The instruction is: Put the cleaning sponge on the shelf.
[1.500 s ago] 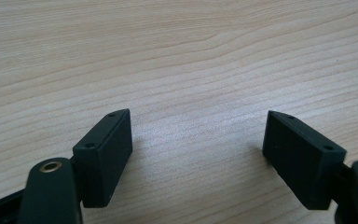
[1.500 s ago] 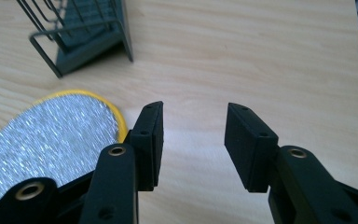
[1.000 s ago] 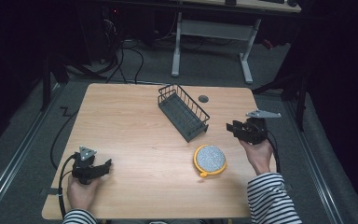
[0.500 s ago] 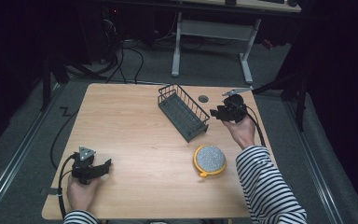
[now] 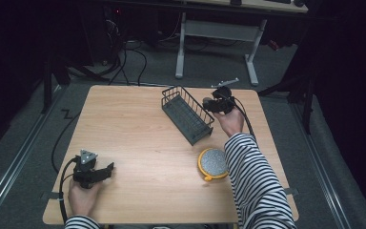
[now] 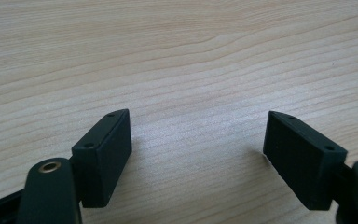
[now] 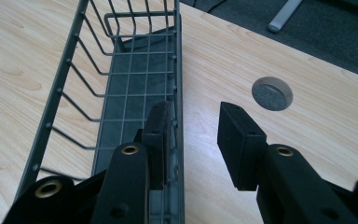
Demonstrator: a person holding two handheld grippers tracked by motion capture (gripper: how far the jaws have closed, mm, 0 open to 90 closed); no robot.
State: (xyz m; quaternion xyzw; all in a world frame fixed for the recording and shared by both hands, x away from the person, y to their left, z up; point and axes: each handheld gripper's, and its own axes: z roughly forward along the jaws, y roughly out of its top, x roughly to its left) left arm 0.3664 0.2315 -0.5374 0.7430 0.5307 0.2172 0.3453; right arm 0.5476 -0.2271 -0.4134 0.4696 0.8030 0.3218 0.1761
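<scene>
Right tongs (image 7: 193,140) straddle the basket's (image 5: 187,114) near long wall: one jaw inside the wire, one outside, jaws just closing but the pads not yet clamped. The basket lies toward the bench's (image 5: 124,129) far edge, long axis slanting from far-left to near-right, so a grip falls across the wall. Left tongs (image 6: 198,154) rest wide open and empty at the near-left corner, well apart. Right hand is nearer.

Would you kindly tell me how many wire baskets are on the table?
1: the wire basket lies toward the table's far edge, with the right gripper straddling its side wall.
</scene>
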